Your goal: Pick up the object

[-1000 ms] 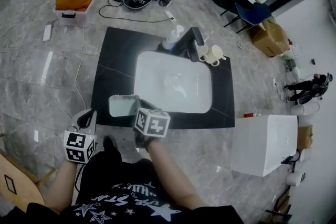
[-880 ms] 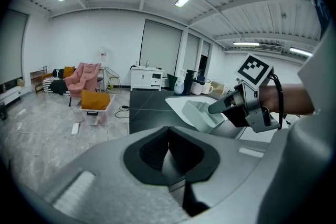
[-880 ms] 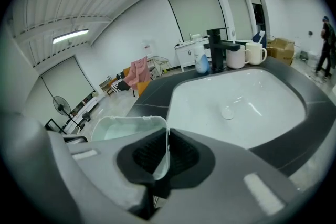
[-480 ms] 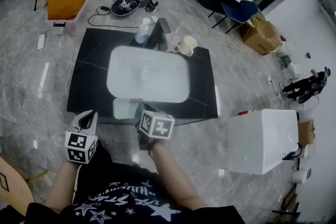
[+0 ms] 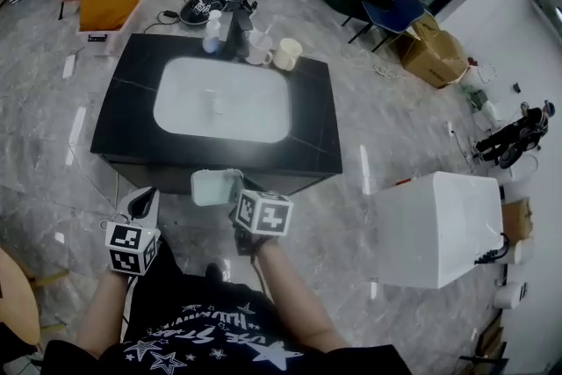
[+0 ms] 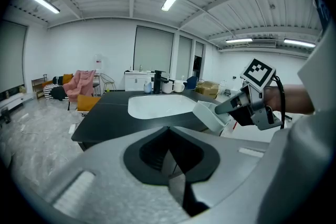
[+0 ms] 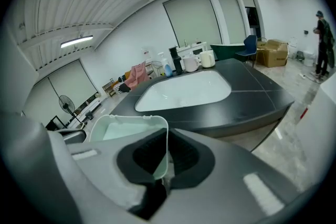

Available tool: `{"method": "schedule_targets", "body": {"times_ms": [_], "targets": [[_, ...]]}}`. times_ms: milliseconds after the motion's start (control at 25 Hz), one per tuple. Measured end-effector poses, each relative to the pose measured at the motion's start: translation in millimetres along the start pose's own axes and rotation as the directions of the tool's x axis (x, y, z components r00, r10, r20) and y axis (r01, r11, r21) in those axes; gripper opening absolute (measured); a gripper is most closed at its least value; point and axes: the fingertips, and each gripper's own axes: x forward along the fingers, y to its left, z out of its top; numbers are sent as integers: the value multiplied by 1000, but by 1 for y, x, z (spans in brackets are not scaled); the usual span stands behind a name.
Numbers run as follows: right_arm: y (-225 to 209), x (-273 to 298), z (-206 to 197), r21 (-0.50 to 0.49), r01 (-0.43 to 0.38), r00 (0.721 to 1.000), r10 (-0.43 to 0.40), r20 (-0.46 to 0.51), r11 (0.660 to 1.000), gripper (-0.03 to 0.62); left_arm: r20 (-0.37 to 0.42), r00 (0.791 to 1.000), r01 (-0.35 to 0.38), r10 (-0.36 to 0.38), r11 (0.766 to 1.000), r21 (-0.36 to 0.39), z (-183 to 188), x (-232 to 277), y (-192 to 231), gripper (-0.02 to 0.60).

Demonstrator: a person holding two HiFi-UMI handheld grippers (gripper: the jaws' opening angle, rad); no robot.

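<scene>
A pale green, open-topped plastic container [image 5: 213, 186] hangs in the air just in front of the black counter's [image 5: 312, 129] near edge. My right gripper [image 5: 239, 191] is shut on its right wall. In the right gripper view the thin rim of the container [image 7: 128, 131] runs down between the jaws of that gripper [image 7: 163, 168]. The left gripper view shows the container [image 6: 216, 118] tilted, with the right gripper [image 6: 233, 107] pinching it. My left gripper [image 5: 145, 200] is held low at the left, shut and empty, apart from the container.
A white sink [image 5: 219, 105] is set into the counter, with two mugs [image 5: 274, 54] and a bottle [image 5: 212, 32] at its far edge. A white cabinet [image 5: 435, 228] stands on the right. An orange cushion in a bin [image 5: 107, 9] and cables lie on the floor beyond.
The container has come away from the counter's near-left corner and now hangs in front of its edge. The counter has moved further off in the view. Both grippers stay shut.
</scene>
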Motion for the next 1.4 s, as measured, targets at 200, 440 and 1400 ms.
{"method": "schedule_targets", "body": {"times_ms": [200, 440, 1400], "targets": [[-37, -33, -31, 3, 4, 1000, -4, -17, 1000, 12, -1, 999, -37, 37, 999, -32, -20, -25, -43, 11], [-59, -58, -49, 20, 19, 1000, -19, -13, 1000, 11, -25, 998, -50, 49, 998, -40, -38, -46, -67, 11], [-12, -122, -110, -19, 89, 996, -88, 23, 996, 11, -7, 1000, 3, -4, 998, -62, -79, -130, -63, 11]]}}
